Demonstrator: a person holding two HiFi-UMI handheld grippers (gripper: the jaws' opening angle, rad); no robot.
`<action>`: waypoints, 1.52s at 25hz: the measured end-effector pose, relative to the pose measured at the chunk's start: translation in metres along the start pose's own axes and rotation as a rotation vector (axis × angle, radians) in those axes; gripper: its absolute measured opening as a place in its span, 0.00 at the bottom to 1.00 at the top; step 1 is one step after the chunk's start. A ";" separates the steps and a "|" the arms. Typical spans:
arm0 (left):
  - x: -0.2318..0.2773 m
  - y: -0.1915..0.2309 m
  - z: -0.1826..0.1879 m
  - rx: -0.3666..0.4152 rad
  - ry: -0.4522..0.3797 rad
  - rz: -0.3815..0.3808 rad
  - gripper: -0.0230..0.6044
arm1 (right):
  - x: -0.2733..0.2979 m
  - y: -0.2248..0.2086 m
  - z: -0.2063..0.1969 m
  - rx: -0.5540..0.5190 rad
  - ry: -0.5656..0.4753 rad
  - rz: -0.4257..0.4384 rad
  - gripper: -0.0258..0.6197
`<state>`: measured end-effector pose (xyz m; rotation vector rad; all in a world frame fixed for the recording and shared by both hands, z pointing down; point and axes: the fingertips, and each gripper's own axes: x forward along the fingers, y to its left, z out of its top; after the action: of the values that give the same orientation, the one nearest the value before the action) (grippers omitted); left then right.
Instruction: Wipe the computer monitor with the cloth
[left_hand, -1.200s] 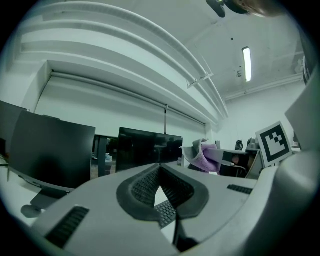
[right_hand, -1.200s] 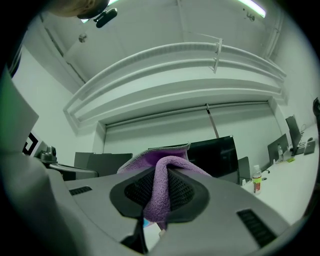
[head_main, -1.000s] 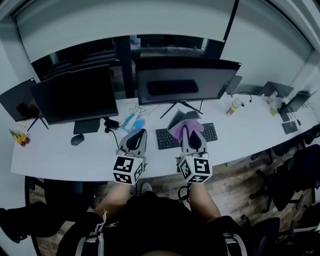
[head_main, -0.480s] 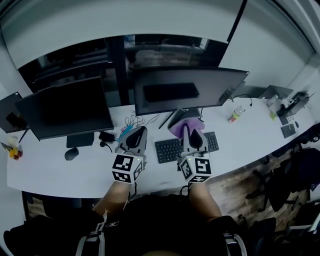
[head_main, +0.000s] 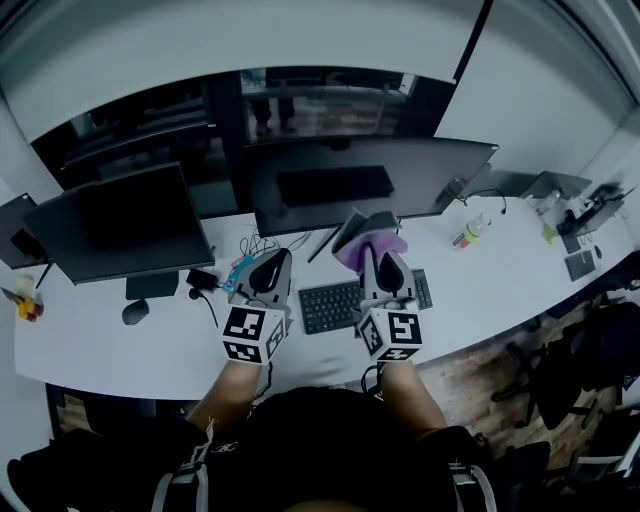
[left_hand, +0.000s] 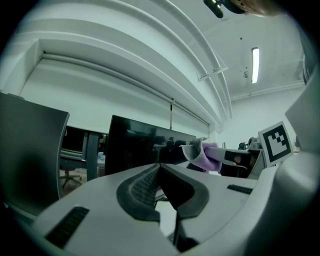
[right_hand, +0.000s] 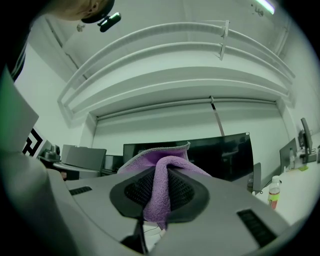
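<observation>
Your right gripper (head_main: 380, 262), jaws clenched on the folded purple microfibre cloth (head_main: 364, 247), is drawing nearer than a second ago to the wide black computer monitor (head_main: 370, 185) on the white table (head_main: 490, 265). Wiping is probably about to start. Your left gripper (head_main: 268, 270) is hovering with its jaws pressed together, empty.

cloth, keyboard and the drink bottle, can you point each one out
cloth (right_hand: 159, 197): right gripper view, on its hanging middle fold
keyboard (head_main: 328, 306): head view, on its left half
bottle (head_main: 463, 238): head view, on its body
</observation>
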<state>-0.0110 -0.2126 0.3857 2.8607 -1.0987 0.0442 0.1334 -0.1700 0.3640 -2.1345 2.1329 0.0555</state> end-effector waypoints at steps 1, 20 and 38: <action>0.004 -0.003 0.000 -0.005 0.001 0.004 0.06 | 0.000 -0.006 0.000 0.005 0.001 0.004 0.16; 0.042 -0.059 0.007 0.041 0.004 0.044 0.06 | 0.033 -0.191 0.109 -0.068 -0.173 -0.091 0.15; 0.070 -0.089 -0.007 0.049 0.021 0.134 0.06 | 0.097 -0.384 0.140 -0.111 -0.122 -0.233 0.16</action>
<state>0.1004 -0.1934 0.3912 2.8172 -1.3011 0.1108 0.5253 -0.2515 0.2373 -2.3596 1.8433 0.2794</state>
